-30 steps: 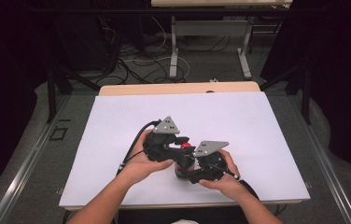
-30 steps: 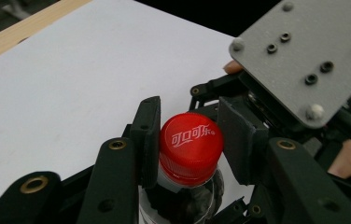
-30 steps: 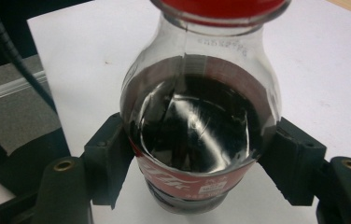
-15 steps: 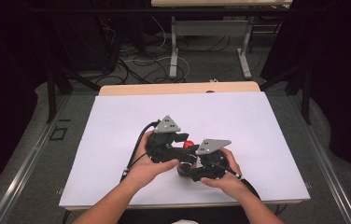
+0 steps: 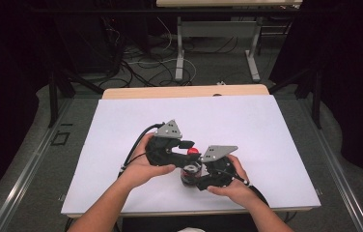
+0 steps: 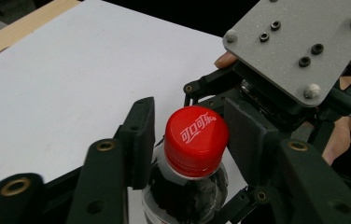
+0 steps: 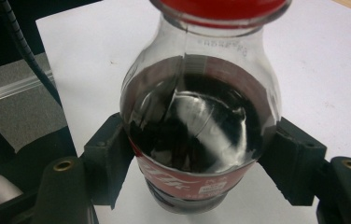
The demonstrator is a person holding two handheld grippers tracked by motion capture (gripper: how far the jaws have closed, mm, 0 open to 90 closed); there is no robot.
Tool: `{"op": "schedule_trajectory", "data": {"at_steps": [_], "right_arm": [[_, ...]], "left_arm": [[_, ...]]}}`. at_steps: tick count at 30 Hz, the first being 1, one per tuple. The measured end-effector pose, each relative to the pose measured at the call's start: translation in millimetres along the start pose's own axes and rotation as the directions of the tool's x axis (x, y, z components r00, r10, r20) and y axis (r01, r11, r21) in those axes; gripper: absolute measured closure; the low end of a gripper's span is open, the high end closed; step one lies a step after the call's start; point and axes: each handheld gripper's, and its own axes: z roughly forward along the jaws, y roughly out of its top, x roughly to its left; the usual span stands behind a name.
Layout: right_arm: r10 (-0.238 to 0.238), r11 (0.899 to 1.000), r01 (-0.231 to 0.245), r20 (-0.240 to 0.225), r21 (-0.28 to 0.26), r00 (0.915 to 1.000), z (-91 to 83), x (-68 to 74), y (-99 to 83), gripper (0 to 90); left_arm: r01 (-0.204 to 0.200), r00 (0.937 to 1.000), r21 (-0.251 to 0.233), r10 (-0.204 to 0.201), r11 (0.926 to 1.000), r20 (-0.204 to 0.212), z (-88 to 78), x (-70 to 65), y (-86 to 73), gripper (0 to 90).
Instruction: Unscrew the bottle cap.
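Observation:
A small cola bottle (image 5: 188, 170) with a red cap (image 5: 192, 151) stands on the white table top (image 5: 247, 125), near its front middle. My right gripper (image 5: 189, 178) is shut on the bottle's body; in the right gripper view its pads (image 7: 110, 154) press both sides of the dark bottle (image 7: 197, 116) just above the red label. My left gripper (image 5: 191, 150) reaches over from the left. Its jaws have just been closing with the red cap (image 6: 196, 140) between them. One pad (image 6: 246, 135) meets the cap, and a thin gap remains at the other pad (image 6: 141, 135).
The right gripper's grey plate (image 6: 299, 51) sits close behind the cap. A strip of bare wood (image 5: 184, 92) runs along the table's far edge. Beyond it are desk legs and cables on the floor (image 5: 170, 63).

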Motion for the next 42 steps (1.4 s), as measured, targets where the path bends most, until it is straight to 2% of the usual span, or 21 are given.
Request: {"op": "schedule_trajectory", "data": {"at_steps": [6, 8, 9, 11, 13, 15, 17, 19, 21, 23, 26, 28, 31, 34, 37, 38, 41, 42], "right_arm": [[0.006, 1.000, -0.006, 0.010, 0.004, 0.9999, 0.3, 0.0, -0.1, 30.6], [0.013, 1.000, -0.013, 0.024, 0.001, 0.9996, 0.0, -0.1, 0.1, 30.6], [0.018, 1.000, -0.018, 0.028, 0.001, 0.9995, -0.1, -0.2, 0.3, 30.6], [0.017, 1.000, -0.017, 0.044, 0.000, 0.9989, -0.2, -0.6, 0.4, 30.6], [0.025, 1.000, -0.025, 0.051, -0.001, 0.9984, -0.1, -0.6, 0.4, 30.6], [0.025, 1.000, -0.025, 0.062, -0.003, 0.9978, 0.3, -0.4, 0.3, 30.6], [0.023, 1.000, -0.024, 0.076, 0.001, 0.9968, 0.9, -0.1, 0.3, 30.6], [0.032, 0.999, -0.032, 0.081, 0.003, 0.9962, 1.3, -0.2, -0.3, 30.6], [0.036, 0.999, -0.037, 0.085, 0.008, 0.9958, 1.7, 0.0, -0.7, 30.6], [0.032, 0.999, -0.033, 0.087, 0.009, 0.9957, 2.5, -0.6, -0.9, 30.6], [0.038, 0.999, -0.039, 0.088, 0.005, 0.9954, 2.1, -0.8, -0.7, 30.6], [0.036, 0.999, -0.037, 0.074, 0.019, 0.9966, 0.4, -1.3, 0.0, 30.6], [0.036, 0.999, -0.036, 0.065, 0.004, 0.9972, 0.0, -2.2, 0.0, 30.6], [0.033, 0.999, -0.033, 0.048, 0.002, 0.9983, -0.3, -1.3, 0.3, 30.6], [0.026, 1.000, -0.026, 0.031, 0.001, 0.9992, -0.5, -0.3, 0.8, 30.6], [0.026, 1.000, -0.026, 0.025, -0.002, 0.9993, -0.6, 0.2, 1.0, 30.6], [0.018, 1.000, -0.018, 0.015, 0.001, 0.9997, -1.5, 1.4, 2.0, 30.6], [0.014, 1.000, -0.014, 0.017, -0.008, 0.9997, -1.0, 2.1, 2.1, 30.6]], "left_arm": [[-0.013, 0.9997, 0.000, 0.013, 0.9999, -0.020, 1.7, -2.3, 1.1, 60.9], [0.001, 0.9992, -0.006, -0.002, 1.0000, -0.039, 2.6, -3.7, 1.6, 61.1], [0.023, 0.9981, -0.017, -0.024, 0.9996, -0.058, 3.7, -5.5, 1.6, 61.1], [0.056, 0.9947, -0.007, -0.056, 0.9984, -0.086, 3.8, -8.7, 2.6, 61.0], [0.080, 0.9876, -0.017, -0.081, 0.9967, -0.134, 5.7, -12.7, 3.7, 61.0], [0.113, 0.9773, -0.021, -0.115, 0.9934, -0.178, 7.6, -17.9, 4.9, 61.1], [0.122, 0.9679, -0.019, -0.124, 0.9923, -0.219, 9.6, -21.5, 5.6, 61.1], [0.150, 0.9559, -0.025, -0.151, 0.9884, -0.252, 11.8, -25.6, 5.8, 61.1], [0.157, 0.9471, -0.026, -0.158, 0.9872, -0.279, 13.5, -27.8, 6.0, 61.1], [0.159, 0.9442, -0.027, -0.160, 0.9870, -0.288, 14.4, -28.4, 6.3, 61.0], [0.158, 0.9512, -0.020, -0.158, 0.9873, -0.265, 13.1, -26.6, 6.5, 60.1], [0.155, 0.9590, -0.024, -0.156, 0.9876, -0.237, 11.5, -24.8, 6.5, 55.0], [0.139, 0.9696, -0.041, -0.145, 0.9894, -0.197, 5.5, -22.4, 6.8, 49.5], [0.125, 0.9806, -0.050, -0.131, 0.9909, -0.146, -1.1, -18.7, 7.1, 46.8], [0.093, 0.9928, -0.042, -0.095, 0.9948, -0.072, -5.7, -12.5, 7.5, 46.8], [0.089, 0.9944, -0.040, -0.091, 0.9952, -0.054, -6.3, -10.5, 7.0, 46.8], [0.076, 0.9952, -0.025, -0.078, 0.9968, -0.060, -6.1, -3.2, 4.3, 49.3], [0.083, 0.9955, -0.014, -0.084, 0.9964, -0.043, -6.6, -1.9, 3.4, 49.8]]}}
